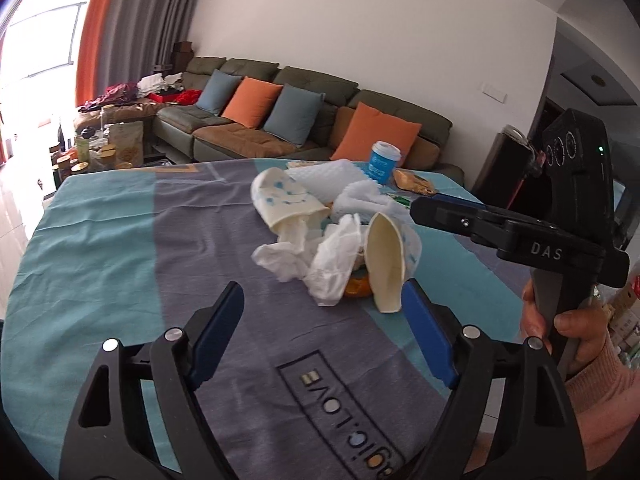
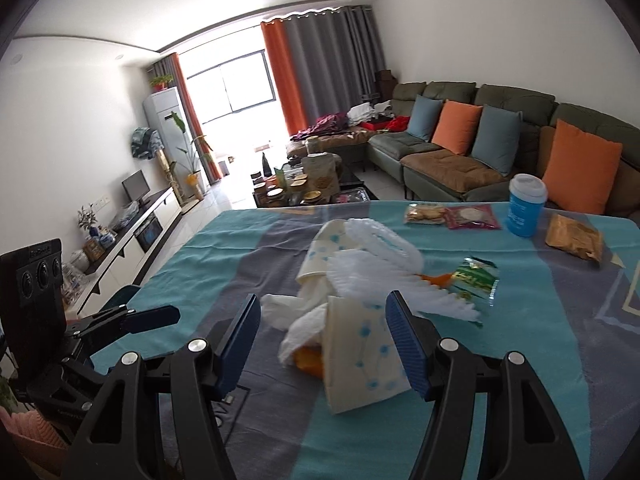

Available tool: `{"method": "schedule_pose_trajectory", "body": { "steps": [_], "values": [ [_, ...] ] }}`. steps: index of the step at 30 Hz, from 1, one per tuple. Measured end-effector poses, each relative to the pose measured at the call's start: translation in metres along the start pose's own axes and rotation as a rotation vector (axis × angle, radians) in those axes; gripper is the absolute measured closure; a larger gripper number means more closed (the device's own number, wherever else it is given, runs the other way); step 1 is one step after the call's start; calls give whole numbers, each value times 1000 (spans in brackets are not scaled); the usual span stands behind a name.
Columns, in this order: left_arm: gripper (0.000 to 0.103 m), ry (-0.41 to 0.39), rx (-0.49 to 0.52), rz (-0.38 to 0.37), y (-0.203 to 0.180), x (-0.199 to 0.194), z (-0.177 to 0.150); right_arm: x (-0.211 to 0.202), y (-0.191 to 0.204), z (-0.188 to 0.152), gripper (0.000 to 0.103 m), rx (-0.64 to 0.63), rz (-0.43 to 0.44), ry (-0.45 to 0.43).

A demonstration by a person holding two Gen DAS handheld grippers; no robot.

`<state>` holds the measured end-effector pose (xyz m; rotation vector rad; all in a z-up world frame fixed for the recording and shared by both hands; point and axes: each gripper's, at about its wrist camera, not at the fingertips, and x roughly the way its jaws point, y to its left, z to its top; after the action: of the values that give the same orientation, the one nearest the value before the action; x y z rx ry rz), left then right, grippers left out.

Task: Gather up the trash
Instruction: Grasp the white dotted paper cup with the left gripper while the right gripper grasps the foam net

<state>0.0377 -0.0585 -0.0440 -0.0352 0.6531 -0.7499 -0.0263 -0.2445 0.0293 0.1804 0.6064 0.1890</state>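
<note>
A heap of trash lies mid-table: a flattened cream paper cup [image 1: 386, 264] with blue dots, a second crushed cup [image 1: 286, 198], crumpled white tissues [image 1: 316, 260], orange peel [image 1: 356, 286] and white foam netting [image 1: 360, 196]. My left gripper [image 1: 323, 294] stands open just short of the heap, nothing between its pads. My right gripper [image 2: 323, 302] is open too, with the flattened cup [image 2: 360, 352] lying between and ahead of its fingers, which stand apart from it. The tissues [image 2: 304, 328] and netting [image 2: 384, 264] sit just beyond. Each gripper shows in the other's view: right [image 1: 428, 204], left [image 2: 160, 316].
A blue cup with a white lid [image 2: 526, 206] stands at the table's far edge beside snack packets [image 2: 426, 214] [image 2: 474, 216] [image 2: 574, 238]. A green wrapper [image 2: 476, 276] lies by the netting. The teal and grey tablecloth [image 1: 100, 240] covers the table. A sofa [image 1: 248, 136] stands behind.
</note>
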Motion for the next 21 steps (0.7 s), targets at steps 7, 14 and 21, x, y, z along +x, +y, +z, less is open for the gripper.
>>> {"method": "schedule_pose_trajectory", "body": {
  "steps": [7, 14, 21],
  "values": [
    [41, 92, 12, -99, -31, 51, 8, 6, -46, 1, 40, 11, -52, 1],
    [61, 168, 1, -131, -51, 89, 10, 25, -54, 4, 40, -63, 3, 42],
    [79, 211, -40, -108, -49, 118, 14, 40, -48, 10, 40, -150, 71, 80]
  ]
}}
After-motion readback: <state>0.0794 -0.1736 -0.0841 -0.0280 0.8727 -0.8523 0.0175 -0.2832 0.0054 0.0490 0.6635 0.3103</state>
